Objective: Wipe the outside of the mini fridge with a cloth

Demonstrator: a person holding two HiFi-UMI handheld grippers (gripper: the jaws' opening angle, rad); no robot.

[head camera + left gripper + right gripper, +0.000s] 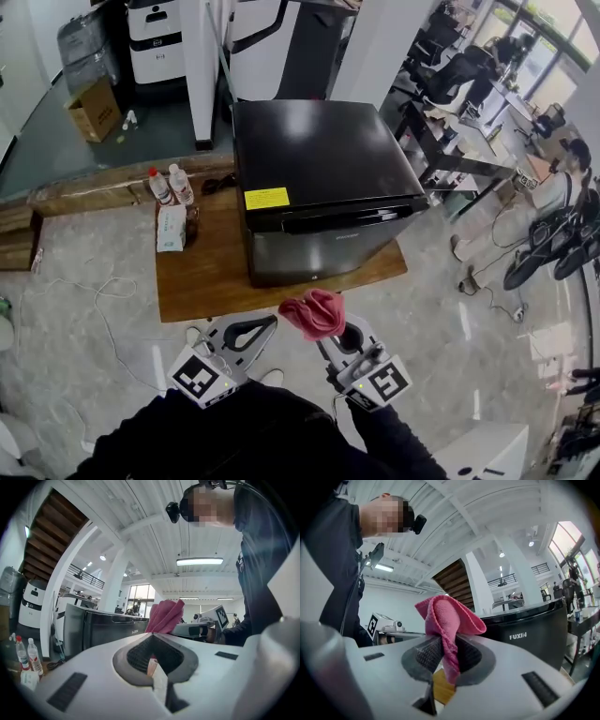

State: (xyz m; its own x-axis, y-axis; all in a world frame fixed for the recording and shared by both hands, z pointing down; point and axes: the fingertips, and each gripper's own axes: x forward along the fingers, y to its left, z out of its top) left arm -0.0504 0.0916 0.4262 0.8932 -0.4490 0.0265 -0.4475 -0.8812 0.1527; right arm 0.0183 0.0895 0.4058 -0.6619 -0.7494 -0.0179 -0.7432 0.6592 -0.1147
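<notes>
Before mini fridge [323, 178]: right gripper [337, 330] fingers clamp cloth [314, 312]; left gripper [267, 324] fingers closed.

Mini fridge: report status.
Right gripper shut on pink cloth. Left gripper shut, empty. Mini fridge ahead, not yet touched. Nothing between.

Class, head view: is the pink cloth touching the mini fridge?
No, the pink cloth, clamped in the right gripper, is clear of the mini fridge.

I see two bottles [159, 186] and a white pack [172, 228] on a wooden board [211, 277] at my eleven o'clock. A cardboard box [94, 110] sits farther back. Black chairs [457, 67] stand at one o'clock.
</notes>
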